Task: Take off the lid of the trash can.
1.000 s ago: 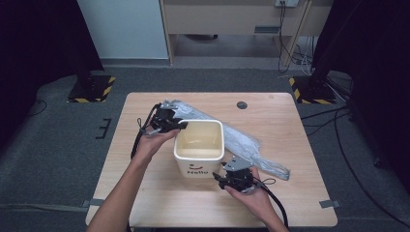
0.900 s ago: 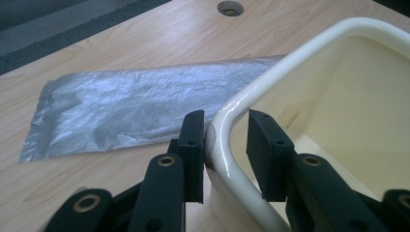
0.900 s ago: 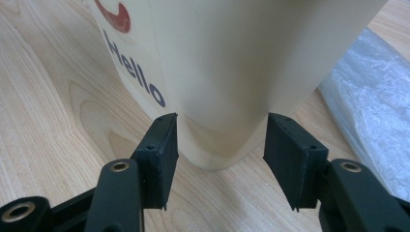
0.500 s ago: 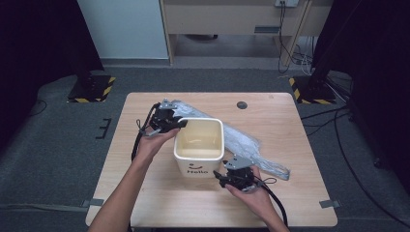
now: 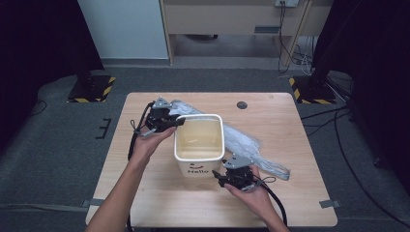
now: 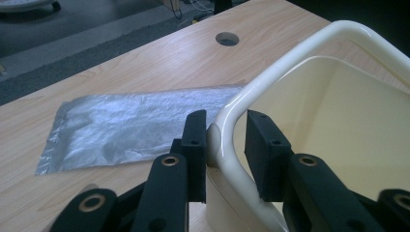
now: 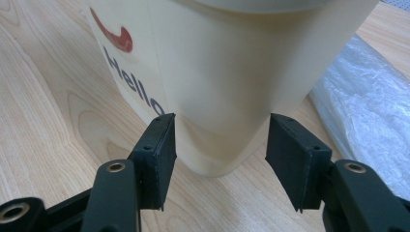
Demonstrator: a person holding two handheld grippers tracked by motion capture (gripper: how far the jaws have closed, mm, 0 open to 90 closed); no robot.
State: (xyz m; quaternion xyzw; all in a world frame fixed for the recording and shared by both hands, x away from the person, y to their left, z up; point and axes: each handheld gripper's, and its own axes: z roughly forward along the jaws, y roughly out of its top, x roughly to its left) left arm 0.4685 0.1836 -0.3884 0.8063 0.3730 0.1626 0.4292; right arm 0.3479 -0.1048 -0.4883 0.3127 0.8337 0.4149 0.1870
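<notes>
Left gripper (image 5: 180, 121) at the far left corner of the cream bin (image 5: 199, 145), jaws straddling the rolled rim (image 6: 270, 72): one pad outside the wall, touching the rim at its corner, the other inside the bin with a clear gap to the inner face. Jaws part-open, not clamped; rim between the pads but not pressed from both sides. In the left gripper view (image 6: 226, 140), rim corner directly between the fingertips, bin interior to the right, wooden table (image 6: 145, 63) beyond. Right gripper (image 5: 218, 180) low at the near right corner of the bin, close to the table surface, jaws released and standing wide. In the right gripper view (image 7: 220, 145), rounded bottom corner of the bin centred ahead of the two pads, just short of the gap between them; left pad just beside the wall bearing the "Hello" lettering (image 7: 133, 79); contact there not determinable; right pad apart from the adjacent wall. No grip on the bin by the right gripper. Bin upright on the table, roughly at its centre, opening upward, red mark and lettering on the side facing the person. Clear plastic bag (image 5: 251, 147) flat on the table under and behind the bin, extending from the far left toward the near right, its right end just beside the right gripper. Round hole (image 5: 241, 105) in the tabletop beyond the bin, well apart from both grippers.
</notes>
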